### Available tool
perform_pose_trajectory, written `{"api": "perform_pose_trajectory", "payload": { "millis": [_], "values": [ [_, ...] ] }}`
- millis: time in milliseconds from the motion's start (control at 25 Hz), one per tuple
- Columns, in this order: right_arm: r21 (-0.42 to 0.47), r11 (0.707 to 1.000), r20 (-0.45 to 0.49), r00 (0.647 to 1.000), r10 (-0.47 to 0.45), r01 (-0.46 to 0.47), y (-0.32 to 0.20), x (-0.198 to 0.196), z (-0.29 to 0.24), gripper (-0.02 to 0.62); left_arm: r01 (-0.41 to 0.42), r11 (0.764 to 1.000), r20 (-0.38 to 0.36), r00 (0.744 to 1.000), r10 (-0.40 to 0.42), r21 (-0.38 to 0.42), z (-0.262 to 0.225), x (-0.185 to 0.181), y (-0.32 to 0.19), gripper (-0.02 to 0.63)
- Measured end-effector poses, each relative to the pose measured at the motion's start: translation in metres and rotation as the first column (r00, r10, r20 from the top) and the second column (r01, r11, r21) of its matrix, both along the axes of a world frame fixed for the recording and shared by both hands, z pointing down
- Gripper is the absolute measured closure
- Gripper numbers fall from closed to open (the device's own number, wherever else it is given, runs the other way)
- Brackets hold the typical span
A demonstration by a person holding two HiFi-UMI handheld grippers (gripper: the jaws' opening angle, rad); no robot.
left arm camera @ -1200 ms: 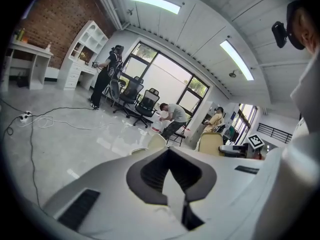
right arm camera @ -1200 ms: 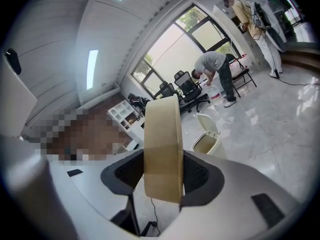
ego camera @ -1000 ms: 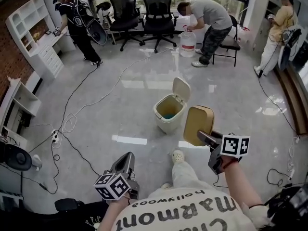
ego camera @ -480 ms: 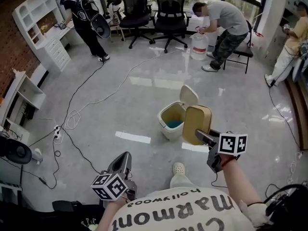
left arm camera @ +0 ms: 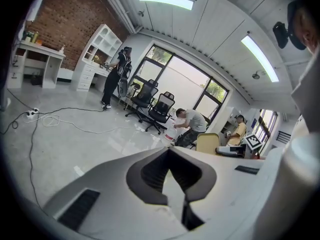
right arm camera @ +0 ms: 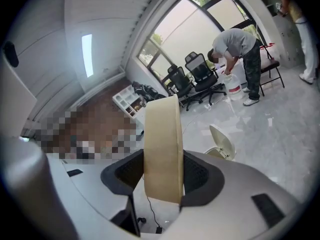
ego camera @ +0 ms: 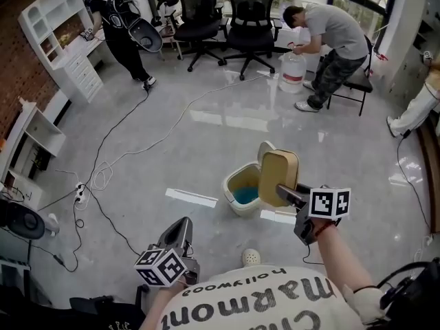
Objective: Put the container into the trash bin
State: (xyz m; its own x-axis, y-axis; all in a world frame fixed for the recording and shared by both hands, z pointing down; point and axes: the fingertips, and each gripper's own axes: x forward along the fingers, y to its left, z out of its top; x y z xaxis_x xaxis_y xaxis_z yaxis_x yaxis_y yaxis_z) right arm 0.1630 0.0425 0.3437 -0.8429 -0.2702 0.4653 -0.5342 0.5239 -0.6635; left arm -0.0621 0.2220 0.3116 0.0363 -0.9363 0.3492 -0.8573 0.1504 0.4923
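Note:
A flat tan container [ego camera: 278, 177] stands on edge between the jaws of my right gripper [ego camera: 285, 192], which is shut on it. It hangs just above the right side of a cream trash bin [ego camera: 237, 192] and hides most of the bin's raised lid. The bin is open, with something blue inside. In the right gripper view the container [right arm camera: 162, 149] fills the gap of the right gripper [right arm camera: 162, 176], and the bin lid [right arm camera: 221, 141] shows behind it. My left gripper [ego camera: 180, 232] is low at the left, shut on nothing, and its view [left arm camera: 172, 184] shows the container [left arm camera: 207, 143] far off.
A white shoe [ego camera: 251, 256] stands just short of the bin. White tape strips [ego camera: 191, 198] lie on the grey floor, and cables [ego camera: 110, 163] trail across the left. Office chairs [ego camera: 251, 16], a water jug [ego camera: 292, 71], white shelves [ego camera: 58, 43] and several people stand at the far side.
The bin has come closer, and the right gripper with the container has moved over its right side. The left gripper has stayed where it was.

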Motion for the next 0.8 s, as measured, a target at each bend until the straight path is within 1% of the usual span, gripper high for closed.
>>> {"api": "perform_pose_trajectory", "payload": {
  "millis": [280,400,520,600,720,800],
  "values": [
    [-0.015,0.999,-0.014,0.999,-0.042,0.042,-0.037,-0.018,0.014,0.379,0.011,1.000,-0.004,1.000,-0.011,0.007,0.005,-0.005,-0.044,0.601],
    [-0.026,0.999,-0.003,0.999,-0.045,0.045,-0.042,-0.023,0.021,0.379,-0.001,1.000,0.002,1.000,0.001,0.000,0.011,-0.005,-0.054,0.601],
    [-0.054,0.997,-0.007,0.999,-0.050,0.049,-0.044,-0.026,0.035,0.379,0.009,1.000,-0.007,1.000,-0.009,-0.016,0.017,-0.009,-0.057,0.601],
    [-0.077,0.996,-0.011,0.999,-0.046,0.045,-0.048,-0.033,0.043,0.379,0.019,0.999,-0.003,1.000,-0.020,-0.035,0.021,-0.017,-0.060,0.601],
    [-0.093,0.995,-0.016,0.999,-0.038,0.037,-0.058,-0.051,0.052,0.379,0.046,0.997,0.005,0.999,-0.045,-0.058,0.031,-0.041,-0.070,0.601],
    [-0.106,0.994,-0.032,0.999,-0.021,0.018,-0.061,-0.060,0.059,0.379,0.039,0.996,-0.014,0.999,-0.040,-0.081,0.040,-0.056,-0.080,0.601]
  ]
}}
